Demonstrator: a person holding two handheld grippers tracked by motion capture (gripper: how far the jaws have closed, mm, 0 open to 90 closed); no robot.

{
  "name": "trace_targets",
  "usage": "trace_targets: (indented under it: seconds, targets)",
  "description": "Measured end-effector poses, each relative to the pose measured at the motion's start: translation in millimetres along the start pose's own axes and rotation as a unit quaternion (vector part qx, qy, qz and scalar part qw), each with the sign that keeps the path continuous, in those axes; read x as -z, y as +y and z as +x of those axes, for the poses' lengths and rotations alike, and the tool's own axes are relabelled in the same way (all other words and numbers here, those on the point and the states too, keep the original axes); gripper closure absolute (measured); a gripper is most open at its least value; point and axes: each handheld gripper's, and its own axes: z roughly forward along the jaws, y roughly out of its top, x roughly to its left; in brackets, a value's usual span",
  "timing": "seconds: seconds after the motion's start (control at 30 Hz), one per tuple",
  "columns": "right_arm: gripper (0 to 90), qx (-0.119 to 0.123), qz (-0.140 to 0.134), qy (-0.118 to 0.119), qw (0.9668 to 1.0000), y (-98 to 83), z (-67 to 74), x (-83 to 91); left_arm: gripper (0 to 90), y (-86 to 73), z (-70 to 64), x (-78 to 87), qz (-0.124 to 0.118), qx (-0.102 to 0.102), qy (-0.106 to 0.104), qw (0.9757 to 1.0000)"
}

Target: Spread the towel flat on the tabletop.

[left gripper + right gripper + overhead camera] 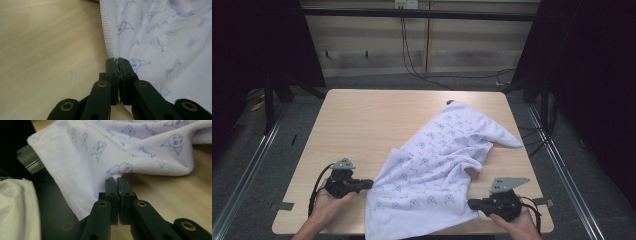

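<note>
Black left gripper (116, 60) and right gripper (116, 179) pinching stitched hems of soft, rumpled printed towel (432, 165)

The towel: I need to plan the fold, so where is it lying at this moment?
In the high view the towel lies slantwise on the table's right half, its near end overhanging the front edge, pinched between the left gripper and right gripper.

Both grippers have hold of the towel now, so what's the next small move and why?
Probably lift both edges and draw them apart. The left gripper and right gripper are each shut on the hem of the towel, which lies rumpled and hangs over the near edge of the table.
</note>
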Motion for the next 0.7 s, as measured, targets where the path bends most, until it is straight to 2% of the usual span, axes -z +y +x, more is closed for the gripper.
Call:
trace_targets:
  seconds: [0.07, 0.1, 0.13, 0.17, 0.23, 0.27, 0.3, 0.37, 0.47, 0.53, 0.6, 0.67, 0.7]
  targets:
    - [87.8, -0.002, -0.001, 0.003, 1.0, -9.8, 11.0, 11.6, 87.7, -11.5, -6.1, 5.9, 0.014, 0.006, -0.005, 0.9999]
    - [82.4, -0.003, 0.004, 0.004, 1.0, -18.3, 23.9, 21.1, 87.7, -15.7, -8.1, 7.7, 0.017, 0.01, -0.009, 0.9998]
    - [82.4, -0.003, 0.004, 0.004, 1.0, -18.3, 23.9, 21.1, 87.6, -21.1, -11.5, 10.2, 0.023, 0.013, -0.017, 0.9995]
    - [77.1, -0.001, 0.007, 0.011, 0.9999, -21.4, 29.6, 24.4, 87.6, -25.4, -15.2, 11.9, 0.028, 0.007, -0.024, 0.9993]
    - [74.0, 0.004, 0.009, 0.008, 0.9999, -24.5, 36.6, 27.4, 87.5, -30.0, -21.0, 15.8, 0.036, 0.002, -0.026, 0.999]
    - [72.8, 0.006, 0.009, 0.003, 0.9999, -24.4, 37.0, 27.2, 87.4, -31.4, -22.4, 18.2, 0.028, 0.003, -0.028, 0.9992]
    - [71.8, 0.005, 0.004, -0.005, 1.0, -23.3, 34.7, 25.6, 87.2, -31.2, -22.3, 20.3, 0.026, 0.003, -0.028, 0.9993]
    - [71.9, 0.003, 0.003, -0.008, 1.0, -20.6, 28.3, 20.7, 83.8, -28.7, -19.5, 22.5, 0.005, 0.005, -0.026, 0.9996]
    - [70.3, 0.004, 0.011, -0.039, 0.9992, -14.5, 12.2, 7.0, 76.2, -18.6, -11.3, 22.2, -0.02, 0.001, -0.016, 0.9997]
    - [67.8, -0.017, 0.006, -0.063, 0.9979, -11.8, -4.1, -1.1, 74.1, -9.9, -6.5, 19.2, -0.028, 0.005, -0.011, 0.9995]
    - [64.5, -0.028, 0.006, -0.064, 0.9975, -9.0, -19.4, -5.1, 69.4, -0.9, -1.8, 12.0, -0.036, 0.005, -0.014, 0.9992]
    - [62.8, -0.038, -0.004, -0.052, 0.9979, -4.1, -32.5, -7.2, 65.8, 9.5, 2.0, -0.5, -0.029, 0.004, 0.0, 0.9996]
    - [62.3, -0.037, -0.006, -0.056, 0.9977, -1.9, -35.0, -8.2, 64.6, 14.6, 4.0, -7.5, -0.025, 0.006, 0.001, 0.9997]
